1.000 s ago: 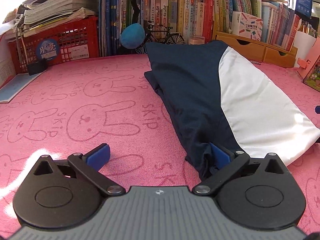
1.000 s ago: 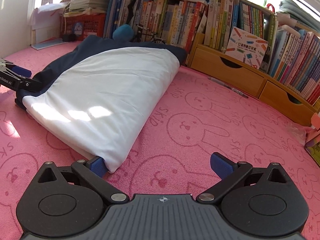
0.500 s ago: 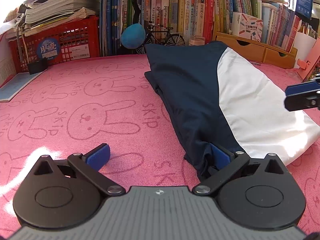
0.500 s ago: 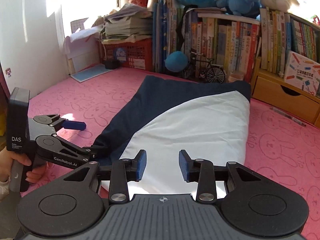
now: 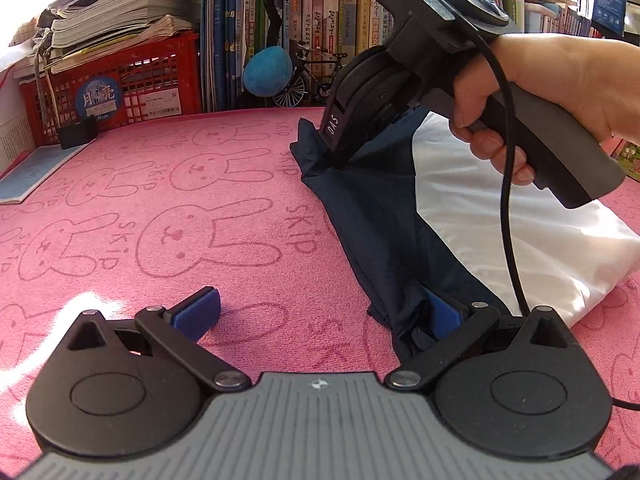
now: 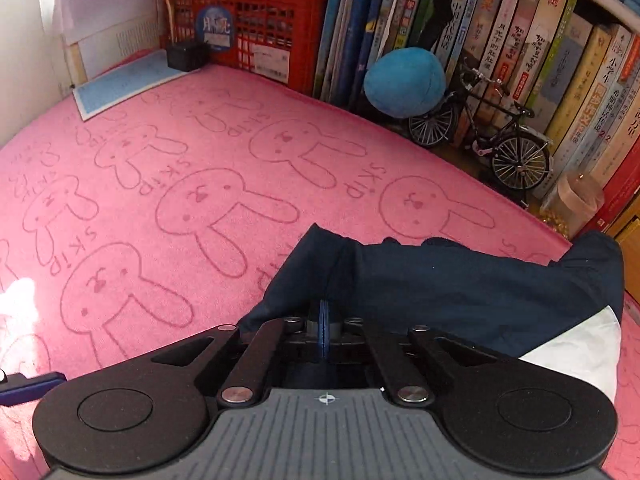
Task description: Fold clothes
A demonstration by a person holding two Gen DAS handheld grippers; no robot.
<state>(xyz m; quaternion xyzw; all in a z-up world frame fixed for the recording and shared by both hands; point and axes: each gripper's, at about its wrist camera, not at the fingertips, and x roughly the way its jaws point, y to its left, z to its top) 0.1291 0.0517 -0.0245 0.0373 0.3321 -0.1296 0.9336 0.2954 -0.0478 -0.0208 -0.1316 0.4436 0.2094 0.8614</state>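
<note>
A navy and white garment (image 5: 380, 220) lies folded on the pink rabbit mat (image 5: 180, 208), its white part (image 5: 520, 220) on the right. My left gripper (image 5: 320, 316) stands open at the garment's near navy corner: its right pad (image 5: 442, 314) is tucked against the cloth and its left pad (image 5: 198, 312) rests on bare mat. My right gripper (image 6: 323, 326) is shut, its pads pinching the navy cloth (image 6: 440, 280) at the far left corner. In the left wrist view a hand (image 5: 560, 92) holds it down onto that corner.
A red crate (image 5: 120, 84) with stacked papers, a row of books (image 6: 520, 40), a blue plush ball (image 6: 404, 80), a model bicycle (image 6: 488, 140) and a small jar (image 6: 572, 204) line the mat's far edge. A blue booklet (image 5: 36, 172) lies at the far left.
My right gripper swung from the garment's near right edge across to its far left navy corner and went from open to shut there. The left gripper kept still.
</note>
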